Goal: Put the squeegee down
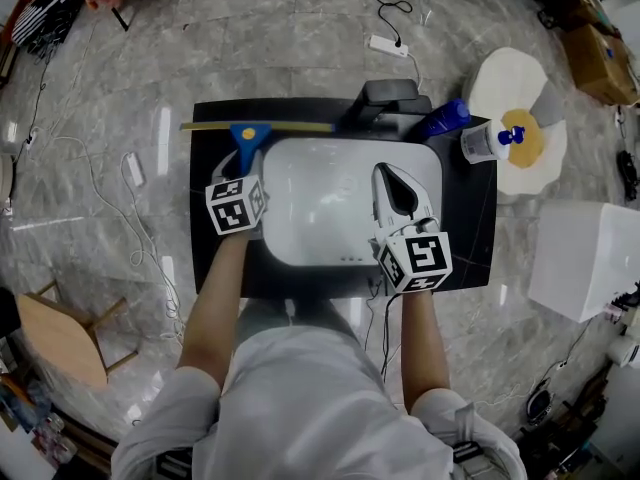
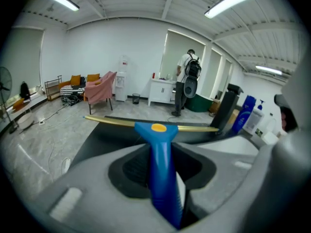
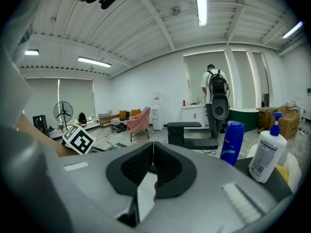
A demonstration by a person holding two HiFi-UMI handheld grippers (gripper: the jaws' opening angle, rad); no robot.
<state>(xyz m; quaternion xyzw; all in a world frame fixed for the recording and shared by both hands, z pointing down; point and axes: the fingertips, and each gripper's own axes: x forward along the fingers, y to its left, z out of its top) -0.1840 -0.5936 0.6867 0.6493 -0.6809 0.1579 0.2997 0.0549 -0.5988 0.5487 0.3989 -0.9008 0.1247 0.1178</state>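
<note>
A black desk on the marble floor bears a white rounded panel, and at its far right corner a blue bottle and a pump bottle.

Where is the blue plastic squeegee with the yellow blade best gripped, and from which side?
Grip the blue plastic squeegee by its straight handle, coming from the person's side: the long yellow blade lies crosswise at the far end, too thin.

Pale grey top, sleeves short. Grey-shelled left gripper and right gripper: black ribbed pads, white cubes with black square markers, thin dark cable at right.
</note>
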